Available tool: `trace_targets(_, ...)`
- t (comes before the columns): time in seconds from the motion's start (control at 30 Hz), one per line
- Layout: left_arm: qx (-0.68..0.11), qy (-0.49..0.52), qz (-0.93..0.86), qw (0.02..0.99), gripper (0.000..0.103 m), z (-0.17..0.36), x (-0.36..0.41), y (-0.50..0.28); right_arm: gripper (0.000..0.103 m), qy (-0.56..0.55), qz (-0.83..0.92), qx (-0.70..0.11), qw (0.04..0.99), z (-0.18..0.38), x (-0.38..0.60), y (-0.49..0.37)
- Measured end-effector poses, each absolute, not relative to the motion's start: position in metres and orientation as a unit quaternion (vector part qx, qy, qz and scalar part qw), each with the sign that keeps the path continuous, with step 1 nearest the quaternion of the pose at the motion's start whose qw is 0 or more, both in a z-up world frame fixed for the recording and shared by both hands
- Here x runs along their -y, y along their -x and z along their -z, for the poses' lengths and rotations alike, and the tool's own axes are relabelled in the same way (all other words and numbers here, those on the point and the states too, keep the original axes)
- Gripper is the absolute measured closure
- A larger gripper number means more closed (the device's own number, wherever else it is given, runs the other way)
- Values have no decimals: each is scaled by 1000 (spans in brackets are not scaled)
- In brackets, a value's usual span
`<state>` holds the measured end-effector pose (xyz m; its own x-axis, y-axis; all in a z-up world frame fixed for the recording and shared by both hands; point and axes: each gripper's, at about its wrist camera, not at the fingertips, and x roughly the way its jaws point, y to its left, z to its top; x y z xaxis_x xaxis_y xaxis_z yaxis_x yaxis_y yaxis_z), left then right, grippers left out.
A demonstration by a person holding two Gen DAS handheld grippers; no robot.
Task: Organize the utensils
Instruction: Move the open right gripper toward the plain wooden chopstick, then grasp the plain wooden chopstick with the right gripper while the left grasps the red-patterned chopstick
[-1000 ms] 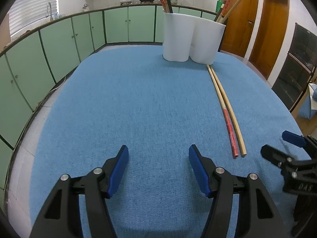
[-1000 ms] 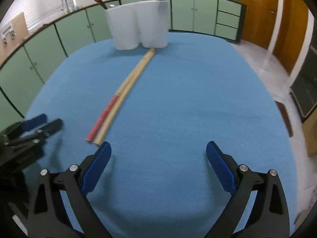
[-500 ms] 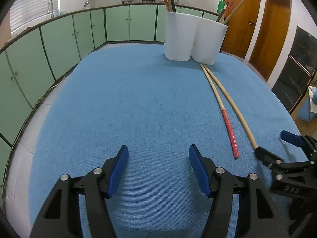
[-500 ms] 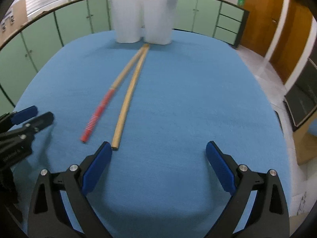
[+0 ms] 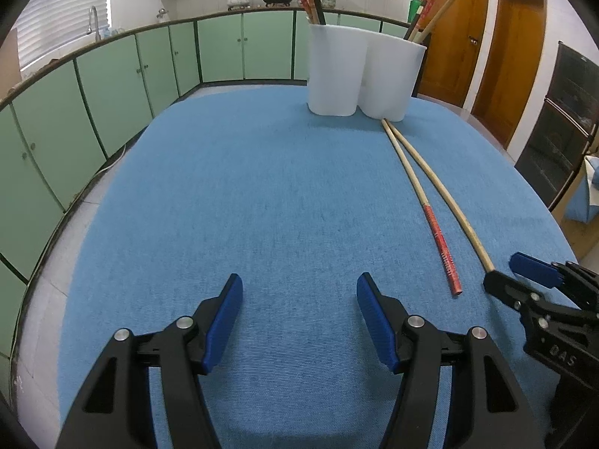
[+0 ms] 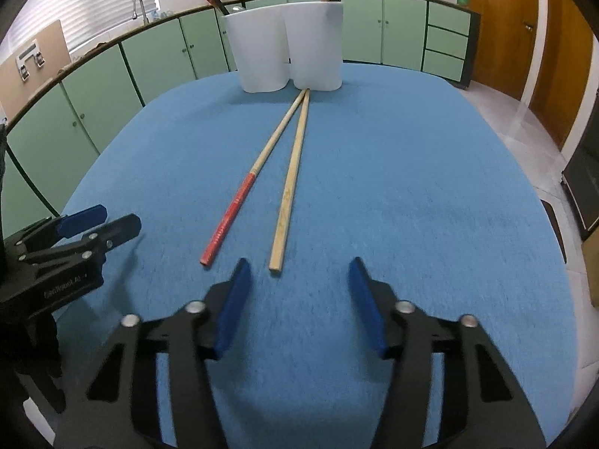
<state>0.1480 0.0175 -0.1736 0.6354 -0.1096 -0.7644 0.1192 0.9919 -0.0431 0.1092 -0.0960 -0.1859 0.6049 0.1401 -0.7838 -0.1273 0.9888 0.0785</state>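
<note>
- The right gripper point(image 6: 297, 275) is hovering low over the blue tablecloth point(image 6: 411, 187), tilted downward, and its jaws have just been closing in; they are standing partly apart with only cloth between the blue pads point(image 6: 234, 303).
- The plain wooden chopstick point(image 6: 290, 191) is lying on the cloth with its near end just ahead of this gripper's fingertips, a little toward the left pad, not between the pads and not touched by them.
- The red-handled chopstick point(image 6: 239, 202) is lying just to the left of the plain one, its red end ahead and left of the right gripper; the two sticks are spreading apart at this end and meeting at the far end.
- Far ahead of both grippers, the white twin-compartment utensil holder point(image 6: 288, 48) is standing upright, with the far tips of the two loose chopsticks reaching its base; more chopsticks are sticking up out of each compartment.
- The left gripper point(image 5: 297, 290) is hanging over bare cloth, its jaws spread and holding nothing; both loose chopsticks are lying off to its right.
- Seen from the left wrist camera, the right gripper's near finger is sitting at the plain chopstick's near end.
- Green kitchen cabinets point(image 5: 112, 86) are running along the wall beyond the table.
</note>
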Motion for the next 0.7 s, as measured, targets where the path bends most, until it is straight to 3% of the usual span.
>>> trace_targets(0.07, -421, -7, 64, 905, 41, 173, -16, -148, 69, -2, -77, -436, 897, 186, 93, -109)
trace_targets(0.2, -418, -8, 72, 906, 41, 171, -8, -149, 97, -11, -82, -438, 895, 186, 99, -109)
trace_targets(0.7, -420, -12, 131, 898, 41, 171, 53, -140, 97, -34, -56, -435, 898, 184, 148, -101)
